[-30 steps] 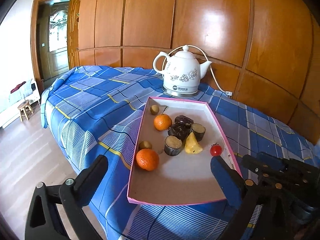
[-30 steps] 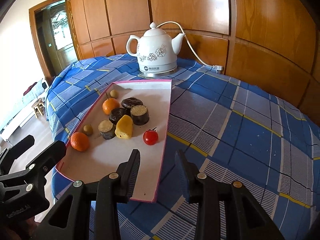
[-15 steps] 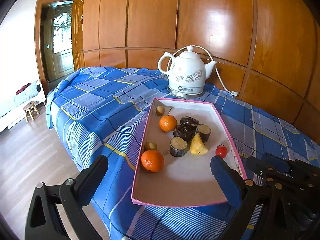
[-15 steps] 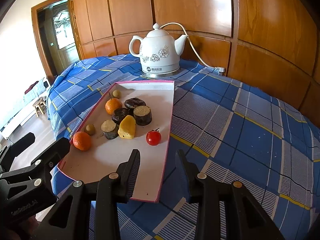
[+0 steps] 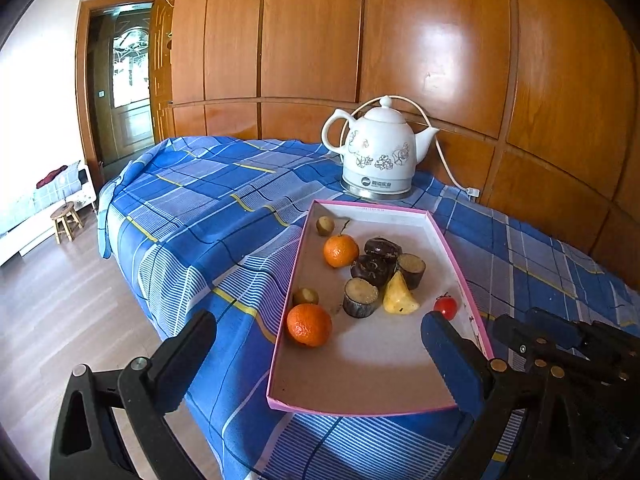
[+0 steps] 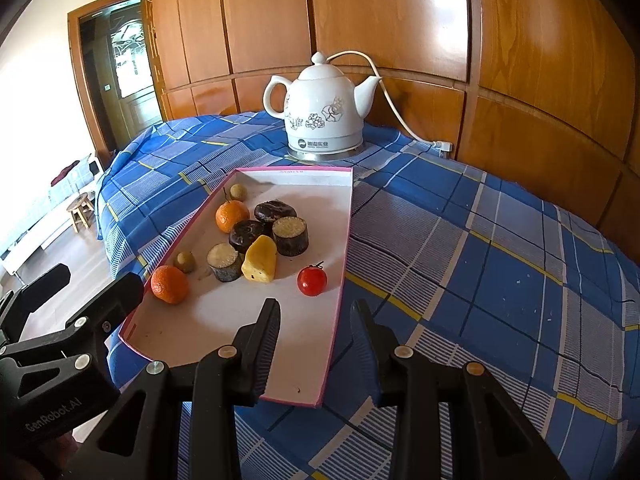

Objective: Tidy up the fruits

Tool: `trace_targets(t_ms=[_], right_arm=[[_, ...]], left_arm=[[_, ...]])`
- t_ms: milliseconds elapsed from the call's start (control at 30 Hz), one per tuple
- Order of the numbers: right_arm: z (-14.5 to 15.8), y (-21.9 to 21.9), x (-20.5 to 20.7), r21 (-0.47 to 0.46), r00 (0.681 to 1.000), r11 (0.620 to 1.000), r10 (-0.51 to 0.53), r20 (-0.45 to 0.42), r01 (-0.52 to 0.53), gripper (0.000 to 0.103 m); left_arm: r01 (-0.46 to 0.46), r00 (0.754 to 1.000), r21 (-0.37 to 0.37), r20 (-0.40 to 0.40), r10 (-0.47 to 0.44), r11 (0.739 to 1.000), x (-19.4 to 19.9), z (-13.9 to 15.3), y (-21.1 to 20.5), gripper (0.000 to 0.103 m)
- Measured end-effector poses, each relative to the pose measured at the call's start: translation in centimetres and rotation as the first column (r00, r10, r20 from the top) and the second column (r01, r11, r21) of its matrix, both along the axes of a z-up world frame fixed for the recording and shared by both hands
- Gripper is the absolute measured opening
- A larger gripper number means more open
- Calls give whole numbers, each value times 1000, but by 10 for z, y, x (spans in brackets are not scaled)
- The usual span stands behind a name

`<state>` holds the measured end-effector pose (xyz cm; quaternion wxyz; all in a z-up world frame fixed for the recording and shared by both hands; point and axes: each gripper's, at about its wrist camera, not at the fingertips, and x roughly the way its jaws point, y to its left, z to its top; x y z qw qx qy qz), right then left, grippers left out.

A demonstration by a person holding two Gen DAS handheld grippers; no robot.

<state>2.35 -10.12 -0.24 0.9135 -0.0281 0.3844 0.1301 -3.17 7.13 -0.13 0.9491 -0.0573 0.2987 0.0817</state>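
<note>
A pink-rimmed shallow box point(image 5: 280, 344) point(image 6: 340, 280) lies on a blue checked cloth. In it lie two oranges point(image 5: 309, 325) point(image 5: 341, 250), a cherry tomato point(image 5: 445, 306) point(image 6: 312, 280), a yellow fruit chunk point(image 5: 398, 299) point(image 6: 261, 259), dark cut cane pieces point(image 5: 360, 297) point(image 6: 290, 234) and two small brownish fruits point(image 5: 305, 295). My left gripper point(image 5: 320, 356) is open wide and empty, hovering over the box's near end. My right gripper point(image 6: 316, 340) is open and empty, above the box's near right corner.
A white flowered electric kettle point(image 5: 380, 156) point(image 6: 324, 120) with a cord stands behind the box against a wooden panel wall. The table edge drops at the left to a wood floor with a small stool point(image 5: 66, 220). Bare cloth point(image 6: 500, 260) lies right of the box.
Both grippers have drawn back and risen slightly, so the box and fruits sit a little farther away. Jaw openings are unchanged.
</note>
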Motion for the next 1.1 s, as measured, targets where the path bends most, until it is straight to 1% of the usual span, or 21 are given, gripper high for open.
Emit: trace_targets(t_ms=[1100], right_arm=[[-1,2,-1,-3,1000,1000,6,5,-6,37]], left_arm=[[-1,1000,5,7,1,1000,-1,3,-1,103]])
